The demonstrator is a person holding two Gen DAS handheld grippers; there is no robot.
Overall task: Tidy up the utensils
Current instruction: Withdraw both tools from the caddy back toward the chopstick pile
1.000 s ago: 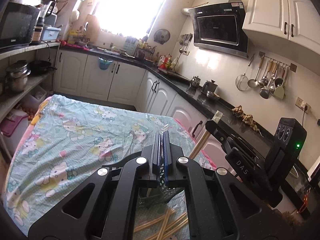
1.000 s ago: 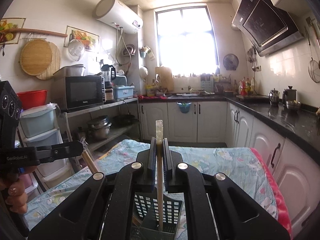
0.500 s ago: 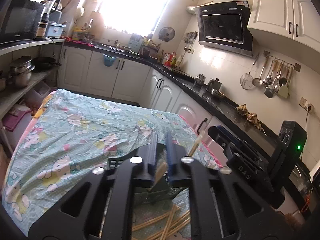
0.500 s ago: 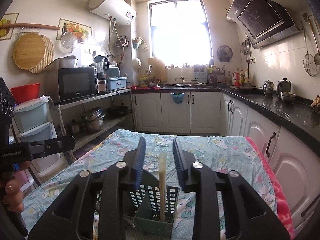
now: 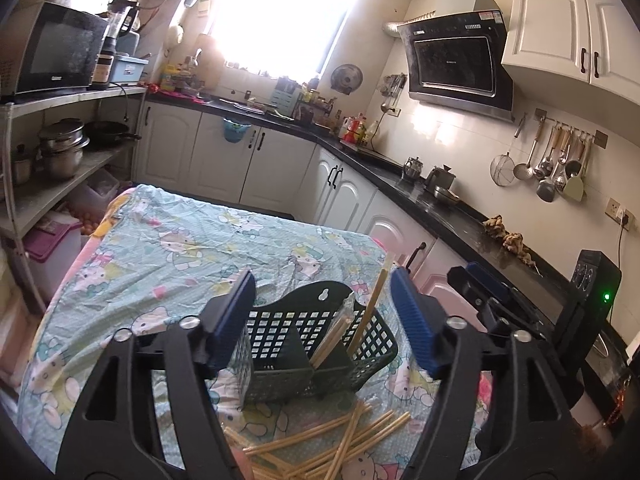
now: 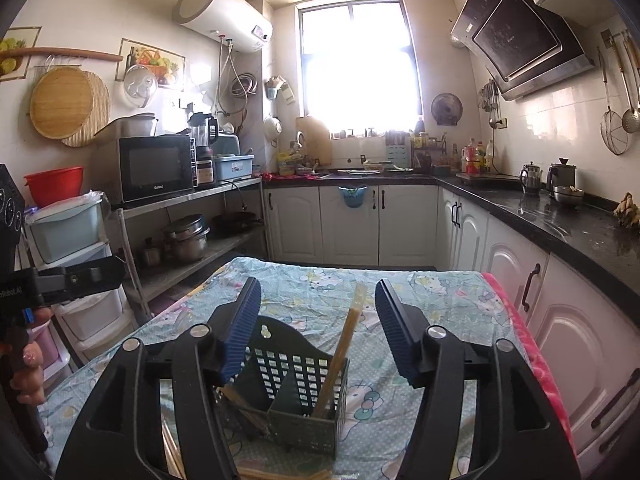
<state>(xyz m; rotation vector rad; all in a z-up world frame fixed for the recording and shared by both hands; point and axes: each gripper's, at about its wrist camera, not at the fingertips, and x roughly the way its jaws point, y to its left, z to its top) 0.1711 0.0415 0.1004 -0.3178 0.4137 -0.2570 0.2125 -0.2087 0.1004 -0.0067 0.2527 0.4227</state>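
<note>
A dark green perforated utensil basket stands on the cartoon-print tablecloth. A few wooden chopsticks lean in its right compartment. My left gripper hovers just in front of the basket, its jaws opening, and its blue pads touch nothing. Several loose chopsticks lie on the cloth under it. In the right wrist view the basket holds a leaning chopstick. That stick stands free between the opening jaws of my right gripper.
The cloth-covered table ends at a pink edge on the right. A black countertop runs along white cabinets beyond it. A shelf rack with pots stands on the left. A hand holds the left gripper's handle.
Both grippers were shut on chopsticks held over the basket. Both have let go and drawn back with jaws spread, and the chopsticks now lean in the basket.
</note>
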